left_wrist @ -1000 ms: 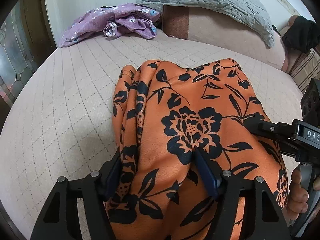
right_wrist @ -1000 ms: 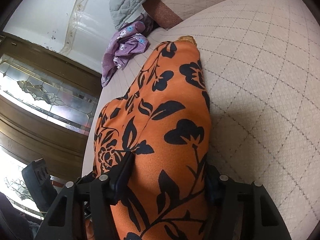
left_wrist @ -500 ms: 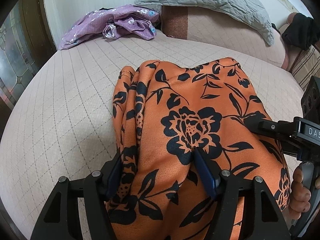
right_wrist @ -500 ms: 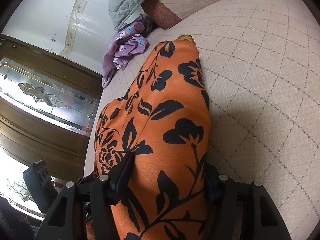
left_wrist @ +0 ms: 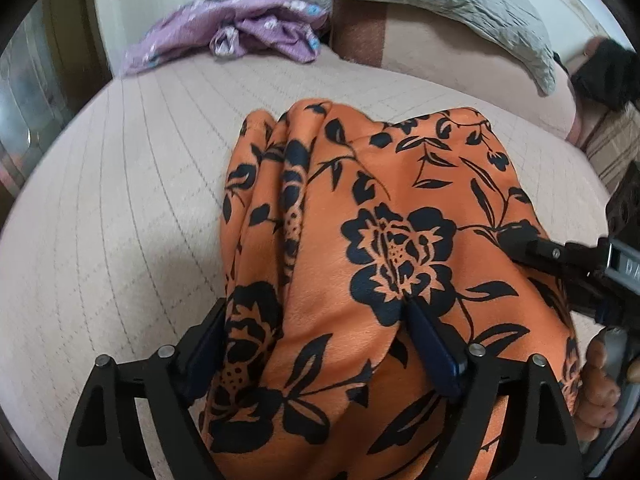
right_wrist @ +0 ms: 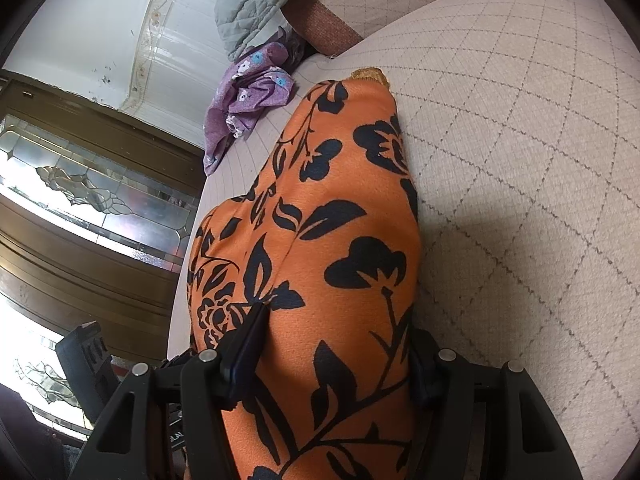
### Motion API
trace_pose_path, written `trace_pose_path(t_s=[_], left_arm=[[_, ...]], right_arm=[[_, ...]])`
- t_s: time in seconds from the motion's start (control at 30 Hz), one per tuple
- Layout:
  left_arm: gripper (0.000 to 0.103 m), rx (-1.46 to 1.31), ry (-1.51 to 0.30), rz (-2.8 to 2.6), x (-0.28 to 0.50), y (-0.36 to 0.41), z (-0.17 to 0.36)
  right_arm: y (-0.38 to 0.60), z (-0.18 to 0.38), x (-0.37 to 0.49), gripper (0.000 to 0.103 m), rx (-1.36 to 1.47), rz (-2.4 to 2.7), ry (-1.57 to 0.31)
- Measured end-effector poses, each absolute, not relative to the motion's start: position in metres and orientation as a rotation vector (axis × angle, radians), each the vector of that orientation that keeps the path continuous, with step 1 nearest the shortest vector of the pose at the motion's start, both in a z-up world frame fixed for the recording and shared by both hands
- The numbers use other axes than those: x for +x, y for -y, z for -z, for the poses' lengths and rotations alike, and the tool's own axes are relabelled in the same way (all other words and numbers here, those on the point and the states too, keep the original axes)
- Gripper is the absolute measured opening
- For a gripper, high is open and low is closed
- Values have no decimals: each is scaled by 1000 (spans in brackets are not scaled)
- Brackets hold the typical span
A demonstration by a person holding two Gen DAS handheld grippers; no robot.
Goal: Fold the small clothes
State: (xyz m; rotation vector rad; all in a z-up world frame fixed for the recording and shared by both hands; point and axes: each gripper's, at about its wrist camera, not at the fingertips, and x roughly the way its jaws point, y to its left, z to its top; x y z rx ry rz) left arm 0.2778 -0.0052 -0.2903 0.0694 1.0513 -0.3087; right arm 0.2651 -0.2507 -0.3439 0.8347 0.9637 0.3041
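Black tool (left_wrist: 316, 344), blue pads (left_wrist: 432, 352), silver screws, bare fingers.

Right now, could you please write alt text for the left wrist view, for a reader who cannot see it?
The left gripper is shut on an orange garment with black flowers that drapes forward onto a beige quilted bed. The right gripper grips the same garment from the right edge; a crumpled purple garment lies behind.

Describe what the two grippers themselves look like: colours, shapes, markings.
Both are matte black frames with triangular cutouts and silver pivot screws. The left gripper has dark navy flat fingers; the right gripper matches. Seen from the left wrist, its body bears white lettering, partly cut off. No cables visible.
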Motion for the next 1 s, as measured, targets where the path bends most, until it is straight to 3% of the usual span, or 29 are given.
trace_pose_path(t_s=[0.1,0.2,0.33,0.5,1.0], left_arm=[[83,51,-1055,307,279,1,289],[59,99,-1014,310,271,8,281],[27,51,-985,298,271,1,268],[22,45,-938,320,262,4,252],[21,23,-797,417,196,12,202]], right_arm=[[248,342,265,63,823,-297,-961],[244,338,264,62,798,-286,-952],[238,322,260,52,734,-270,-915],[230,297,251,47,657,-277,-861],[238,249,203,41,639,-288,-762]])
